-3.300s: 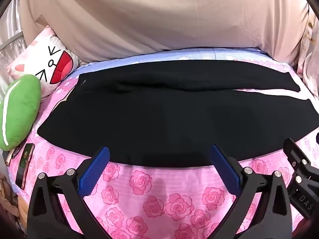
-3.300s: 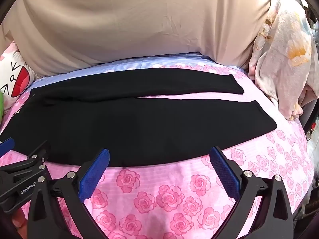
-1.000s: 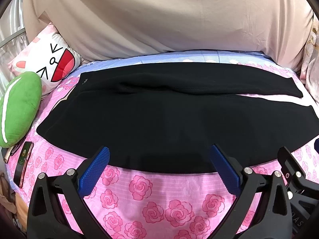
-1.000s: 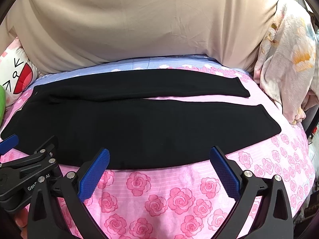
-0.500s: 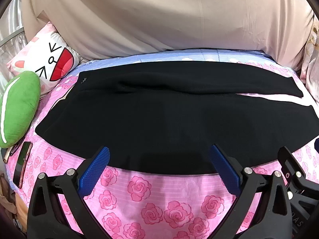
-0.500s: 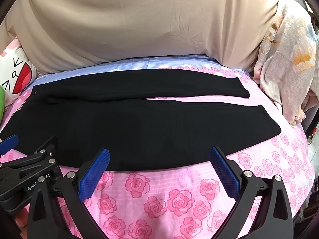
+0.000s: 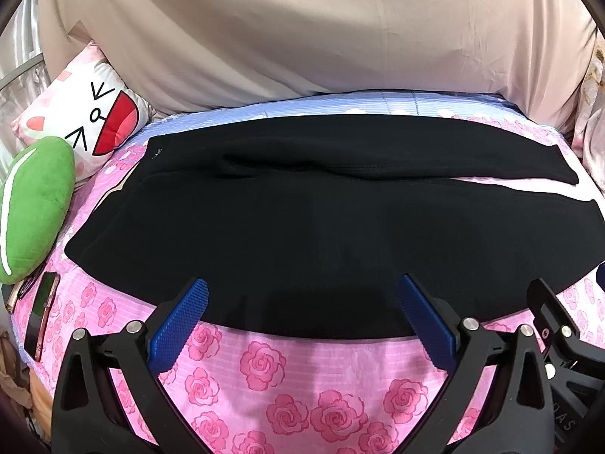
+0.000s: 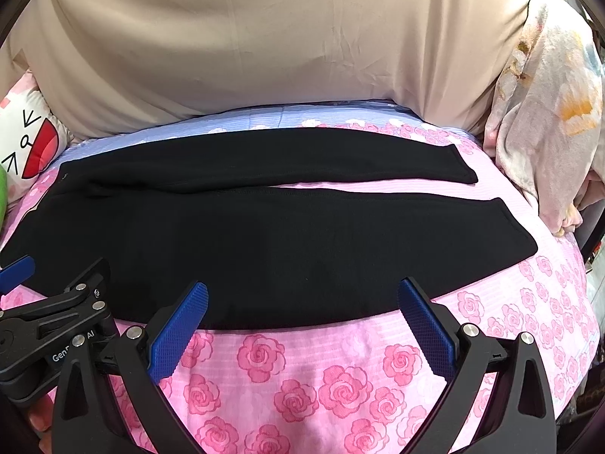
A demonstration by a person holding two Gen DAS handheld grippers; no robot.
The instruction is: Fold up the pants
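Observation:
Black pants [image 7: 302, 223] lie flat across a pink rose-print bed sheet [image 7: 264, 370], waistband to the left, both legs stretching right with a narrow gap between them. They also show in the right wrist view [image 8: 264, 234]. My left gripper [image 7: 302, 302] is open and empty, its blue fingertips [image 7: 189, 302] over the near hem edge of the pants. My right gripper [image 8: 302, 302] is open and empty over the near leg's front edge. The left gripper's body shows at the left of the right wrist view [image 8: 56, 325].
A cartoon-face pillow [image 7: 87, 121] and a green plush [image 7: 34, 204] lie at the left. A phone [image 7: 39, 314] lies at the bed's left edge. A beige cover [image 7: 302, 38] hangs behind the bed. A floral blanket [image 8: 548, 121] is bunched at the right.
Both grippers have edged forward and slightly left over the near edge of the pants. The pants have not moved and both grippers stay open.

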